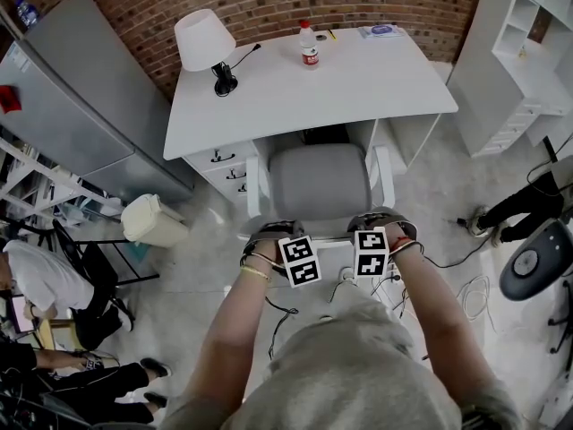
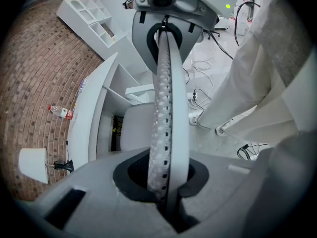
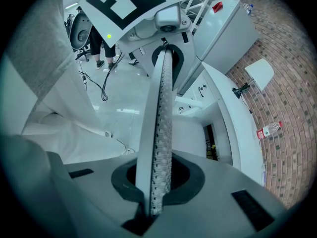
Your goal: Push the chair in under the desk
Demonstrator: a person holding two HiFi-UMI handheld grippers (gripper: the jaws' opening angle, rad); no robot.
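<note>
At the near side of the white desk (image 1: 358, 88), in the knee gap beside the drawers (image 1: 226, 167): one chair (image 1: 320, 182) — grey seat, white armrests (image 1: 253, 189), thin white backrest (image 2: 166, 108) faced with perforated mesh. The seat's front is placed at, or just under, the desk edge. The rest is left standing out toward the person, so the push is judged barely begun.

Grip: the left gripper (image 1: 271, 233) and the right gripper (image 1: 380, 224) are set side by side on the backrest's top rim. Each pair of jaws is pressed onto that rim, which is seen running between them in both gripper views.

Handling: the rim is judged stiff and fit to be pushed on. The mesh is judged soft and likely to give, so it is better avoided. The base is not shown in the head view — whether it rolls or drags cannot be told. An even push from both sides is called for, so that the armrests are kept off the drawers and the desk's side panel.

Also noted on the desk: a lamp (image 1: 204, 41) and a bottle (image 1: 309, 46).
</note>
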